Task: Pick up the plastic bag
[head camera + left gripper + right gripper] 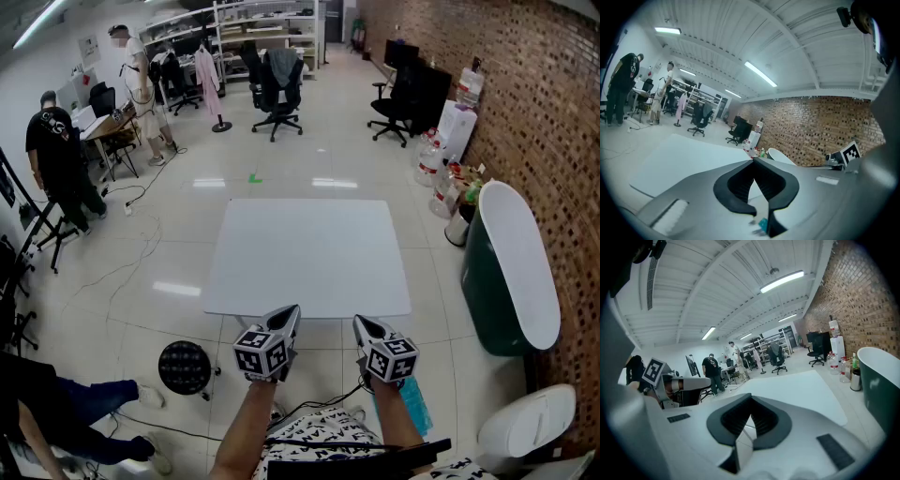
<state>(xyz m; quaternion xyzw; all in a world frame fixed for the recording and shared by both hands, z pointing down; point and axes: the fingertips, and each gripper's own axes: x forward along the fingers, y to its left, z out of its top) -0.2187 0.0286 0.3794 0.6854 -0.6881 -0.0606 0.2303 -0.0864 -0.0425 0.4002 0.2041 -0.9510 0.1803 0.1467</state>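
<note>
The bag (414,405), as far as I can judge, is the teal crinkled patch low on the floor, close in by the person's feet. Most of it is hidden under the right forearm, so I cannot tell its long axis.

It lies at about 5 o'clock from the right gripper (359,322), behind and below the tips, not ahead of them. The left gripper (293,309) is farther off, with the bag at about 4 o'clock from it, so the right hand is the nearer one.

Both grippers point to 12 o'clock, at the near edge of the white table (309,253), which carries no bag. Both are clenched, tips together with nothing between them.

The reach would have to come back and down, not forward.
</note>
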